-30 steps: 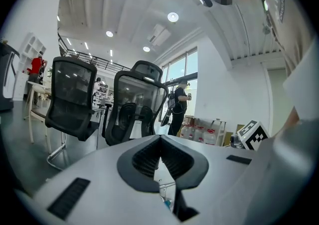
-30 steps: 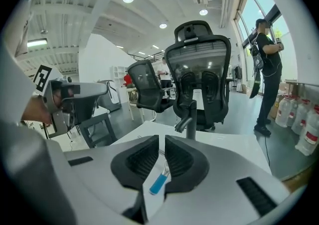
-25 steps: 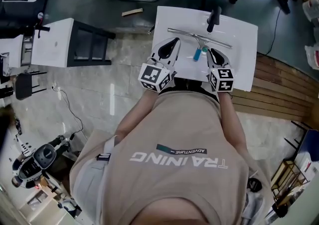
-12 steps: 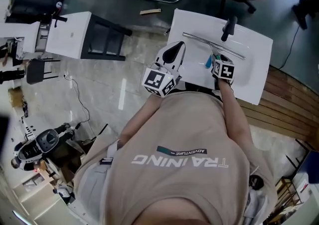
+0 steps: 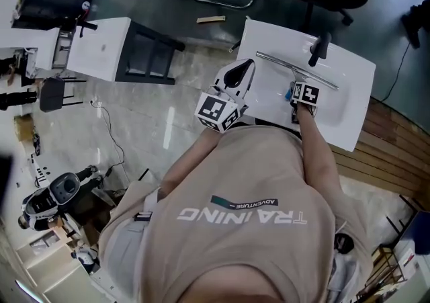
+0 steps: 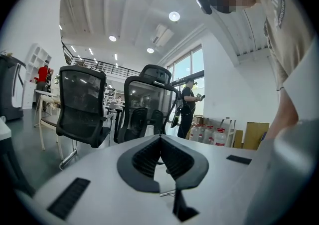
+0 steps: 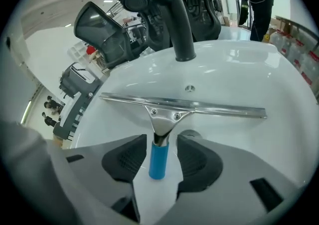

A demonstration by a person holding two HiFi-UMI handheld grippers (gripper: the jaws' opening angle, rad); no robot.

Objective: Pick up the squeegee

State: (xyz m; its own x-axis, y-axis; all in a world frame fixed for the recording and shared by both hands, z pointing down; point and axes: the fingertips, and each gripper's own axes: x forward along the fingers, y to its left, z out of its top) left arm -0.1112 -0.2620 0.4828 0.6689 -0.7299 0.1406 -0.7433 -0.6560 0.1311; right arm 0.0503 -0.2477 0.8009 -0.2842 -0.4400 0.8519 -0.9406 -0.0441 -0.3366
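The right claw (image 7: 160,144), its jaws having just been opening wide, is straddling without touching the blue-handled, steel-bladed squeegee (image 7: 182,103) lying in the white ceramic basin (image 7: 249,69), blade at twelve o'clock. The left claw (image 6: 160,140) is hanging closed, empty. Closing off-centre risks the round handle skidding across slick porcelain.

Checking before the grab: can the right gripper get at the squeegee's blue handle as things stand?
Likely yes: the right gripper has just been opening its jaws, which straddle the blue handle, pads clear of it.
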